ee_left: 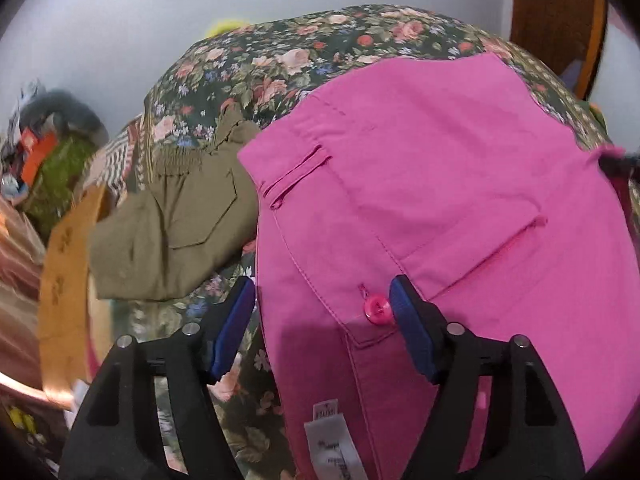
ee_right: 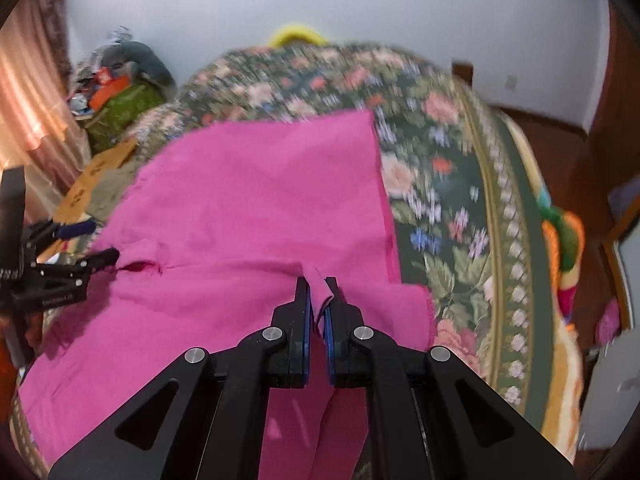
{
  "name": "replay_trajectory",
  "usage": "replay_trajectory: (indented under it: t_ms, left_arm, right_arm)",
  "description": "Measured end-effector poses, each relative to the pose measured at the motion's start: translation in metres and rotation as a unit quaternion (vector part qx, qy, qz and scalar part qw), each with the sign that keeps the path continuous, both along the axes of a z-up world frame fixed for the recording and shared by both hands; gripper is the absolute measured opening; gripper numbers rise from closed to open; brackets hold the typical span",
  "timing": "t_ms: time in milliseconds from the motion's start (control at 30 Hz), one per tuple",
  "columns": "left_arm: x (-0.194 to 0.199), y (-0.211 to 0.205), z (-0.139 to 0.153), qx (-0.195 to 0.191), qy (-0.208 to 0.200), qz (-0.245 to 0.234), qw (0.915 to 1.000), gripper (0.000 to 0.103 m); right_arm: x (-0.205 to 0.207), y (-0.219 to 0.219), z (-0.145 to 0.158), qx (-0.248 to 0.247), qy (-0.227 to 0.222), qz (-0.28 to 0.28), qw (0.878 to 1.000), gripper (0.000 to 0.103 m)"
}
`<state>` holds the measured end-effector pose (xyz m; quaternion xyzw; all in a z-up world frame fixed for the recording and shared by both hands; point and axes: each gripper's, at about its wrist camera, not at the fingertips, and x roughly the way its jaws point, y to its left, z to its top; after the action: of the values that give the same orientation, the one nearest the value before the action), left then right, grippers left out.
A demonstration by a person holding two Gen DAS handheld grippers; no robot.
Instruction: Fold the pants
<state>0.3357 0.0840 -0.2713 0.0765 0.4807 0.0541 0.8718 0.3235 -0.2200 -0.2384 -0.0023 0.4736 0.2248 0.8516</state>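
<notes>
Floral bed (ee_right: pixel 448 184): right tool (ee_right: pixel 317 280) pinching pink pants (ee_right: pixel 248 184)

A home bedroom: floral bedspread (ee_left: pixel 280 60), pink curtain (ee_right: pixel 32 92).

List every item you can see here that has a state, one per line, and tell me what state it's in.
Pink pants: spread flat on the floral bedspread, back pocket button fastened.
Olive shorts: folded, lying beside the pink pants.
Left gripper: jaws open, over the waistband.
Right gripper: jaws shut on a pinch of pink fabric.
</notes>
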Motion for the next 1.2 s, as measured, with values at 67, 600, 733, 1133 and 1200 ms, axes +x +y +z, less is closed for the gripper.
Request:
replay_trajectory:
  t_ms: [67, 600, 733, 1133, 1200]
  left_arm:
    - [0.001, 0.009, -0.001, -0.019, -0.001, 0.012, 0.9997, 0.084]
    - [-0.007, 0.019, -0.002, -0.053, -0.004, 0.026, 0.9982, 0.094]
    - [-0.027, 0.022, 0.017, -0.027, -0.039, 0.012, 0.9988, 0.094]
    - [0.028, 0.081, 0.049, -0.054, -0.056, 0.041, 0.9961, 0.093]
    - [0.042, 0.085, 0.041, -0.063, -0.046, 0.041, 0.9961, 0.09]
  right_arm:
    - [0.008, 0.001, -0.017, -0.011, 0.024, -0.004, 1.0, 0.005]
    - [0.0, -0.032, -0.017, -0.117, 0.02, -0.043, 0.992, 0.009]
    - [-0.02, -0.037, 0.022, -0.106, -0.025, -0.024, 0.994, 0.017]
    - [0.023, 0.013, 0.061, -0.061, -0.098, 0.009, 0.993, 0.047]
    - [0.038, 0.02, 0.053, -0.061, -0.095, 0.009, 0.994, 0.047]
